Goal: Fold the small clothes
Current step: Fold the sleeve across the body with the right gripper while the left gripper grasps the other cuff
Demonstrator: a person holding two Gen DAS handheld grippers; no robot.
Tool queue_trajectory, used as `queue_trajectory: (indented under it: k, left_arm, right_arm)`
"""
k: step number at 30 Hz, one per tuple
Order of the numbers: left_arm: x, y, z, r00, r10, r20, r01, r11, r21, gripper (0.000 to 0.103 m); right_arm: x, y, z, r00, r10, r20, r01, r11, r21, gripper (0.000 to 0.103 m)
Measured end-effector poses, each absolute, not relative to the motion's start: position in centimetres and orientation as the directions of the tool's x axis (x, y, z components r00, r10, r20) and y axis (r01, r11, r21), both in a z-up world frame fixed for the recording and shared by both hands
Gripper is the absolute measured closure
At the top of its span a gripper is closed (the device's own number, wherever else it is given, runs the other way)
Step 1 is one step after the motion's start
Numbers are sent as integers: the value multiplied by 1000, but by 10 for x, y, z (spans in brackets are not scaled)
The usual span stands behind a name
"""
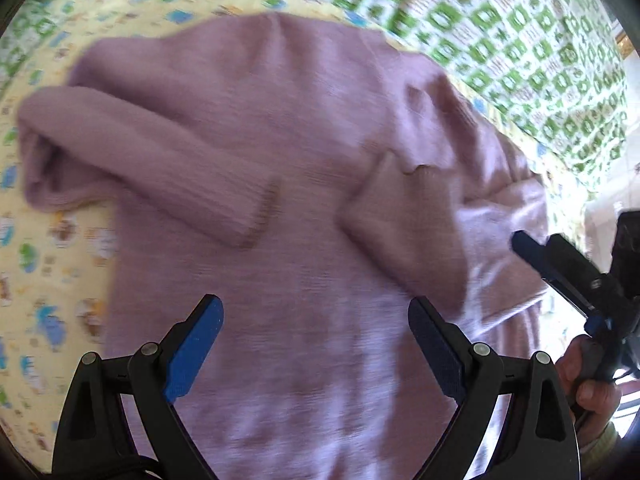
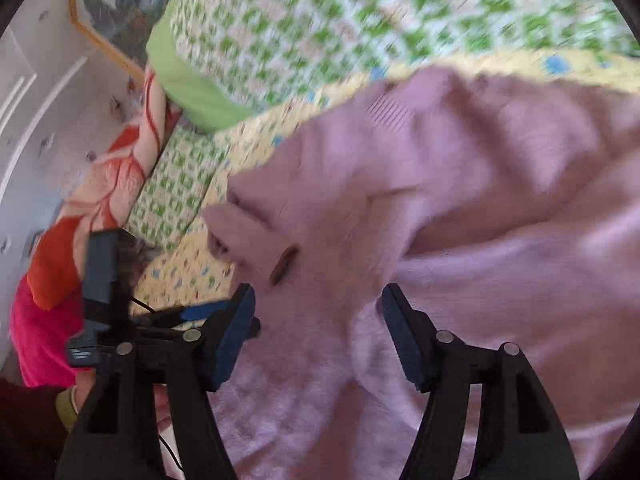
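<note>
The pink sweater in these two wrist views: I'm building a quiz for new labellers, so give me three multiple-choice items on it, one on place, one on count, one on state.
1. What does the pink sweater lie directly on?
A. a yellow printed blanket
B. a bare wooden floor
C. a black tray

2. How many sleeves are folded in across the sweater's body?
A. none
B. one
C. two

3. How do the left tool and the right tool stand?
A. both open, gripping no cloth
B. both clamped on a sleeve
C. left open, right clamped on the collar

Answers:
1 A, the yellow printed blanket shows all round the sweater's edge.
2 C, the left wrist view shows one sleeve and the other sleeve both lying over the body.
3 A, each view shows its fingers apart above the cloth, pinching nothing.
</note>
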State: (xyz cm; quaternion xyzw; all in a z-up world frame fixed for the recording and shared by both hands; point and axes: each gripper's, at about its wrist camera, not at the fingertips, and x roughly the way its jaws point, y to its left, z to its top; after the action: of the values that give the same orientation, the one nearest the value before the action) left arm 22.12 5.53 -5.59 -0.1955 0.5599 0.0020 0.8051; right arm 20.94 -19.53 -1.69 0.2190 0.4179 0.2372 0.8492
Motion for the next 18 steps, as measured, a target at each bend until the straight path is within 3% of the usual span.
queue_trajectory:
  k: [6,9,11,13,14,15,18]
  left_arm:
    - [262,-4,-62,332,-226,-916,-197,933,-301,8]
    - [289,-40,-70,273,-106,-956,-214,962,-168,8]
    - [303,-54,-81,243,-17,-970,-219,973,-71,13]
    - [313,-59,-95,218,-3,-976,-201,978,-48,71]
    - [314,-57,-96,212,-22,-977,-201,977,-66,74]
    - [312,-52,-91,241,-48,-969,-201,975,-99,86]
    - [292,-32,-49,443,-161,-882,-157,955,-253,87]
  right_arm:
    - [171,-266,-1,682,434,-588,-42,827,561,36]
    - [155,-294,-2,715,381,-587,37,817,575,36]
    - [149,-307,-5,720,358,-594,74,812,579,36]
    - [144,-314,-7,725,336,-601,104,810,578,36]
    - [141,-317,-7,728,328,-602,116,807,580,36]
    - [139,-319,-7,732,322,-600,124,804,582,36]
    - [132,-324,-2,751,303,-586,126,806,578,36]
